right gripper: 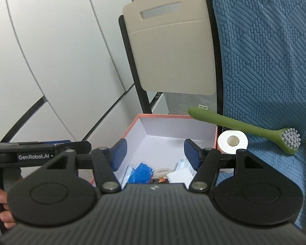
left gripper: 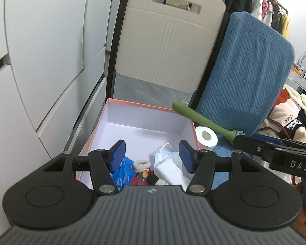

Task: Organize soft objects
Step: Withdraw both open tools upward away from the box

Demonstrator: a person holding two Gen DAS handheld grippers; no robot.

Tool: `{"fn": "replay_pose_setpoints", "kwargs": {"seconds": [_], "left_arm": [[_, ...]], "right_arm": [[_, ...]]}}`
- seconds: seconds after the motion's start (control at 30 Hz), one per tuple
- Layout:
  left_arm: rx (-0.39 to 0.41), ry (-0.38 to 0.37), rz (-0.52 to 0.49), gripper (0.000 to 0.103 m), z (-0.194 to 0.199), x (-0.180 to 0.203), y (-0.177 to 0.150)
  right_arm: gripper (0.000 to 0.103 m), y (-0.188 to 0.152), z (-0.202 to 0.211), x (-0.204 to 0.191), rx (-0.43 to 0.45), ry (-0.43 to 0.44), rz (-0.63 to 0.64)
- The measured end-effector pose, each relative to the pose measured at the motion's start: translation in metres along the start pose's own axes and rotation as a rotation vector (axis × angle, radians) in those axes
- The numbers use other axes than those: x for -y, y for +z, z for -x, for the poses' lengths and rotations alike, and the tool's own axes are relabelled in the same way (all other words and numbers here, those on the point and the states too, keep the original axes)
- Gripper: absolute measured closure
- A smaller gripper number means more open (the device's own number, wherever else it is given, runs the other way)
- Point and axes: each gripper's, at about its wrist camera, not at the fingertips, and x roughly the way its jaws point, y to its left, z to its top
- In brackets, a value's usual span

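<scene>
A pink-rimmed white box (left gripper: 112, 114) (right gripper: 197, 117) stands on a chair seat. In its near end lie a blue plastic bag (left gripper: 123, 170) (right gripper: 141, 172), a white hair tie (left gripper: 141, 164), a face mask (left gripper: 169, 155), a folded white cloth (left gripper: 170, 173) and small colourful items. My left gripper (left gripper: 152, 156) is open and empty above these things. My right gripper (right gripper: 155, 155) is open and empty above the same box; its side shows at the right of the left wrist view. A white paper roll (left gripper: 206, 139) (right gripper: 232, 141) and a green massage brush (left gripper: 206, 122) (right gripper: 244, 128) lie to the box's right.
A beige chair back (left gripper: 169, 40) (right gripper: 171, 51) rises behind the box. A blue quilted cushion (left gripper: 246, 81) (right gripper: 271, 65) covers the neighbouring chair. White cabinet doors (left gripper: 40, 61) stand left. A clothes rack (left gripper: 255, 0) and piled fabric (left gripper: 291, 118) are at right.
</scene>
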Motion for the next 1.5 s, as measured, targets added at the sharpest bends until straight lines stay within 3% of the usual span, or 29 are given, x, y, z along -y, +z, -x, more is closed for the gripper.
{"fn": "replay_pose_setpoints", "kwargs": {"seconds": [0.27, 0.87, 0.97, 1.07, 1.1, 1.2, 1.5], "left_arm": [[0.018, 0.007, -0.018, 0.038, 0.032, 0.012, -0.02], [-0.042, 0.019, 0.003, 0.036, 0.032, 0.004, -0.064], [-0.04, 0.015, 0.011, 0.025, 0.036, 0.004, -0.069], [-0.035, 0.013, 0.009, 0.012, 0.039, 0.005, -0.073], [-0.038, 0.014, 0.014, 0.01, 0.039, 0.005, -0.074], [-0.031, 0.019, 0.013, 0.003, 0.04, 0.006, -0.075], [-0.052, 0.041, 0.027, 0.0, 0.039, 0.004, -0.076]], "right_arm": [[0.039, -0.022, 0.026, 0.0, 0.003, -0.003, 0.002], [0.039, -0.071, 0.038, 0.0, -0.064, -0.045, 0.018], [0.038, -0.077, 0.037, 0.0, -0.079, -0.034, 0.029], [0.006, -0.081, 0.039, 0.002, -0.069, -0.044, 0.027], [0.002, -0.081, 0.039, 0.003, -0.061, -0.051, 0.024], [0.002, -0.081, 0.04, 0.006, -0.052, -0.057, 0.013], [0.002, -0.08, 0.041, 0.007, -0.052, -0.061, 0.016]]}}
